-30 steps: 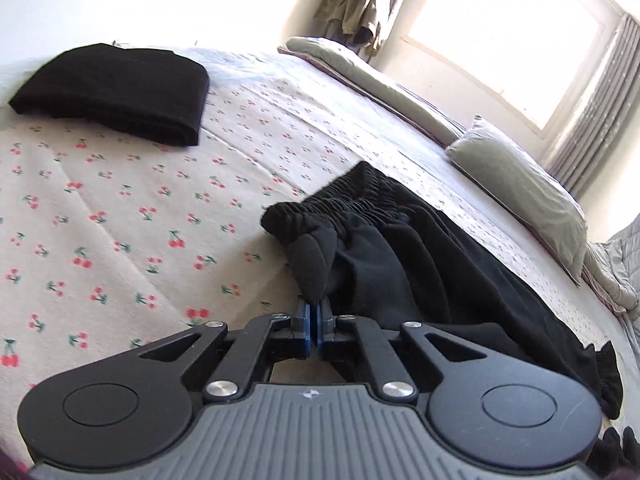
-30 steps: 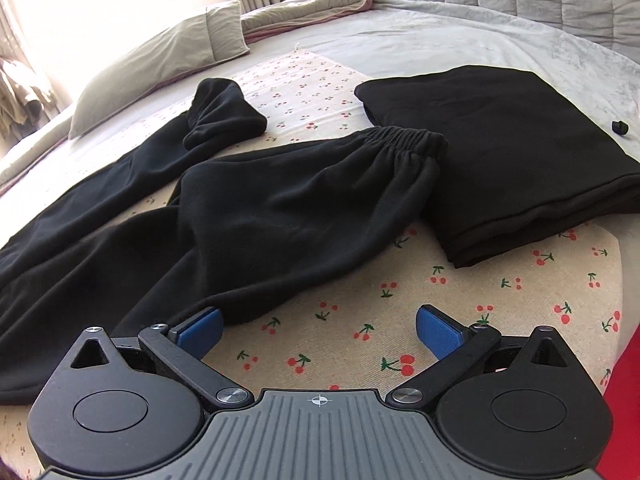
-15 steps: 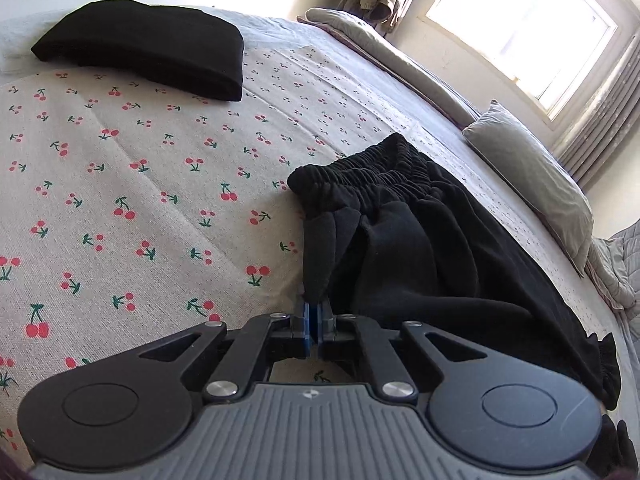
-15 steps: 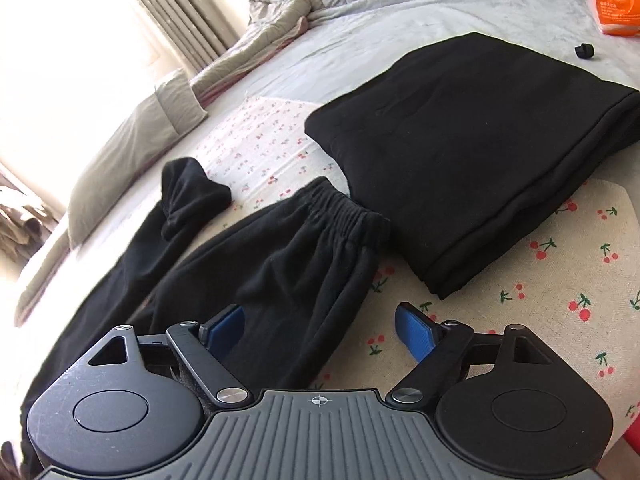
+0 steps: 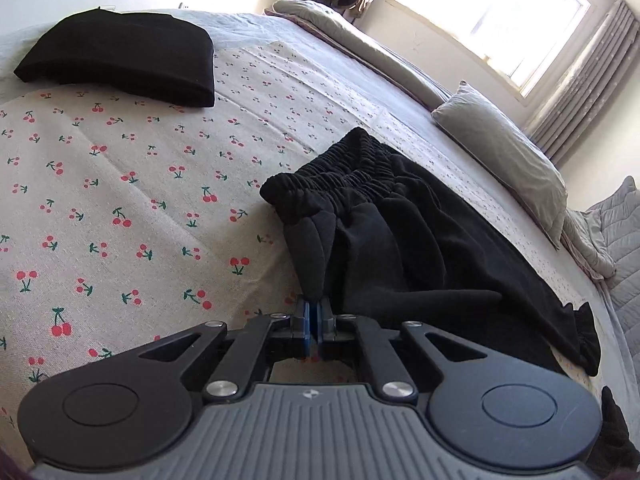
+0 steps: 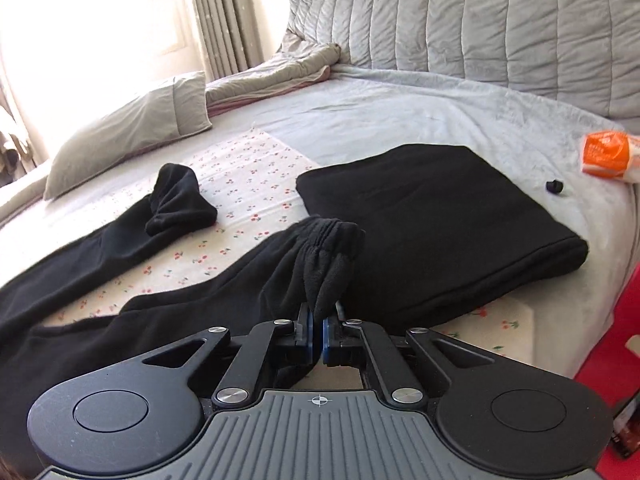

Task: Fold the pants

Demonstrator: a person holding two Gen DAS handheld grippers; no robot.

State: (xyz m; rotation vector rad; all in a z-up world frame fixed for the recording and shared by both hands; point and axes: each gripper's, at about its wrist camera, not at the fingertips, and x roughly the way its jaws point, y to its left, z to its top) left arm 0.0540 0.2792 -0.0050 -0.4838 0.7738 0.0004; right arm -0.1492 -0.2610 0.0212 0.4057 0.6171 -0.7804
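Cherry-print sheet point(image 5: 120, 200) covers bed (window point(image 5: 492, 12) beyond), pants point(image 5: 400, 240) atop.

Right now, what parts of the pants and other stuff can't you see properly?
- Pants: in the left wrist view the leg ends run behind the left gripper body and off the bottom right edge.
- Pants, right wrist view: the legs leave the left edge.
- Orange packet: blurred, print unreadable.
- Small black object: too small to identify.
- Fabric inside the right gripper: hidden by its pads.
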